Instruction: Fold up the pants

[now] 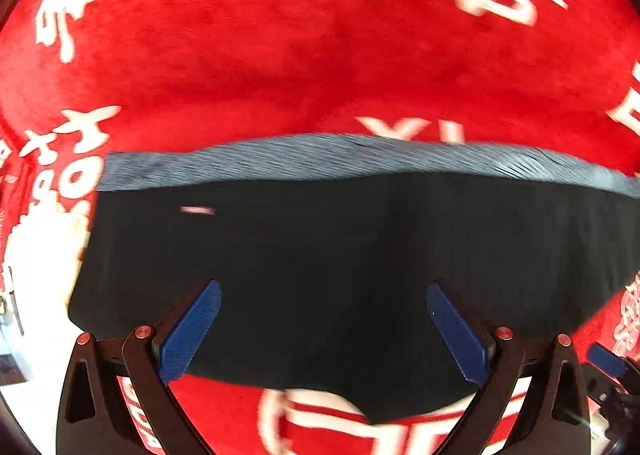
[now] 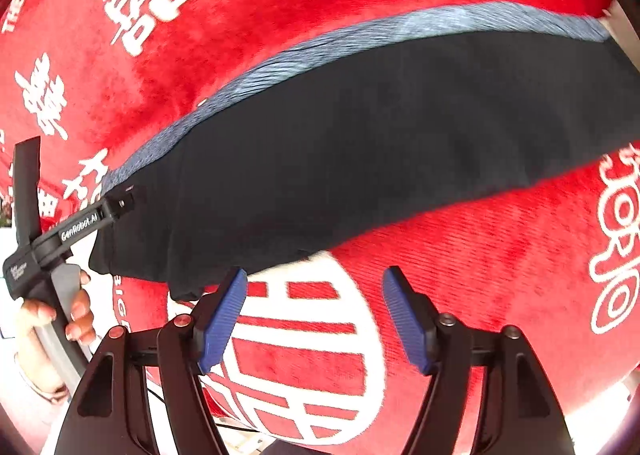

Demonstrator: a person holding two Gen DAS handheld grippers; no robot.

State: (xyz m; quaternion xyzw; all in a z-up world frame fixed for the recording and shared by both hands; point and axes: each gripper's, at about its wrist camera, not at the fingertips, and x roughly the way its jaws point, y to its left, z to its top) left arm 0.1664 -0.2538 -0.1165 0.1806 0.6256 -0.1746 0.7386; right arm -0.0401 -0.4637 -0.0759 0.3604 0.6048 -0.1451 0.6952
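Observation:
Black pants (image 1: 320,255) with a grey-blue waistband (image 1: 320,155) lie flat on a red cloth. My left gripper (image 1: 323,297) is open above the pants, its blue pads wide apart and empty. In the right wrist view the pants (image 2: 360,143) run from lower left to upper right, waistband (image 2: 320,51) on the far side. My right gripper (image 2: 315,291) is open and empty, just short of the pants' near edge, over a white emblem. The left gripper's body (image 2: 80,223) shows at the pants' left end, held by a hand (image 2: 52,315).
The red cloth (image 1: 240,55) with white lettering covers the whole surface around the pants. A white edge (image 1: 24,335) shows at the far left of the left wrist view. The right gripper's blue tip (image 1: 606,361) shows at the lower right.

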